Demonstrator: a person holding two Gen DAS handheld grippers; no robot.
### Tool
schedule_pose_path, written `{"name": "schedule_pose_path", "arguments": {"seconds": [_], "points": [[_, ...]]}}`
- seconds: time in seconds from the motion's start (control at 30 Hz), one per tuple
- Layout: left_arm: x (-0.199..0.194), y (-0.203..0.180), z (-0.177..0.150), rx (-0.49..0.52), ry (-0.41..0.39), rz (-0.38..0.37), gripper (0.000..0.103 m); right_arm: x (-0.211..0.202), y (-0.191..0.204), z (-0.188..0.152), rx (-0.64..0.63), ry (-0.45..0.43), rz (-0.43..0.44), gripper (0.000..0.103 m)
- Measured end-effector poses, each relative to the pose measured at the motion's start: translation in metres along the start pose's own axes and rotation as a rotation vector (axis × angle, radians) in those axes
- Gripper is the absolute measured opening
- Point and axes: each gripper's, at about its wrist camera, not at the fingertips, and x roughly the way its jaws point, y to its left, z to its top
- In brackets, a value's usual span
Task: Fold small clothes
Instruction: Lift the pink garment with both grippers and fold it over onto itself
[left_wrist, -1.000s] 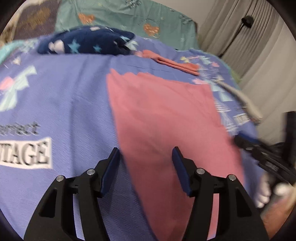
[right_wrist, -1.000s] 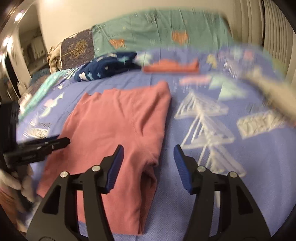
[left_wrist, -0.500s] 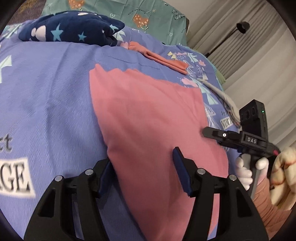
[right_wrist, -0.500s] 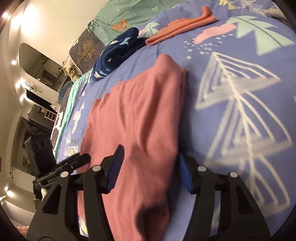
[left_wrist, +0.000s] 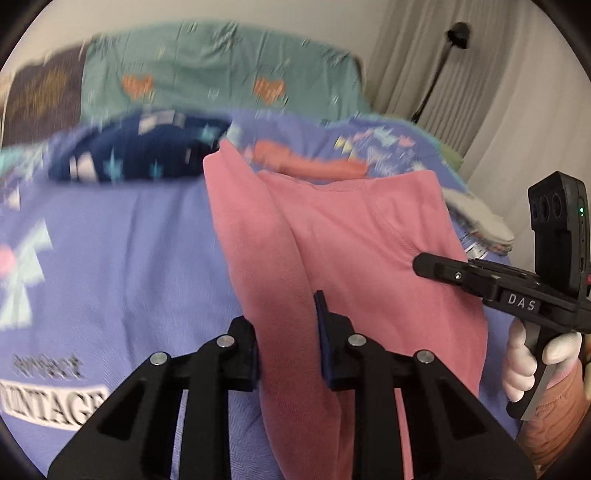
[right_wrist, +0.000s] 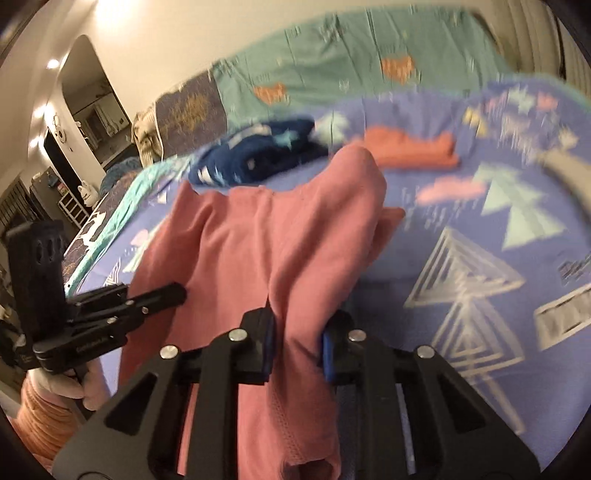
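Gripping pink garment (left_wrist: 332, 251), now lifted.

Lower left of left wrist view: "VINTAGE" in a white box on the purple bedspread (left_wrist: 110, 258), with blurred, unreadable dark lettering above. At right: "DAS" on the right gripper (left_wrist: 417, 264). Unreadable print elsewhere.

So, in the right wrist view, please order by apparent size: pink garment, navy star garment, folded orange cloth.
1. pink garment, though nearness to the camera enlarges it
2. navy star garment
3. folded orange cloth, which looks slightly smaller
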Motion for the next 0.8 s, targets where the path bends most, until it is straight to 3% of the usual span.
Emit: {"name": "schedule_pose_path", "arguments": {"seconds": [0.27, 0.5, 0.8], "points": [[-0.043, -0.029, 0.05, 0.081, -0.132, -0.04, 0.024, -0.071, 0.021, 0.031, -0.086, -0.211, -0.047, 0.019], [-0.055, -0.059, 0.084, 0.195, -0.22, -0.041, 0.024, -0.104, 0.019, 0.058, -0.105, -0.31, -0.108, 0.019], [-0.04, -0.071, 0.118, 0.256, -0.245, -0.032, 0.024, -0.118, 0.014, 0.081, -0.143, -0.393, -0.171, 0.019]]}}
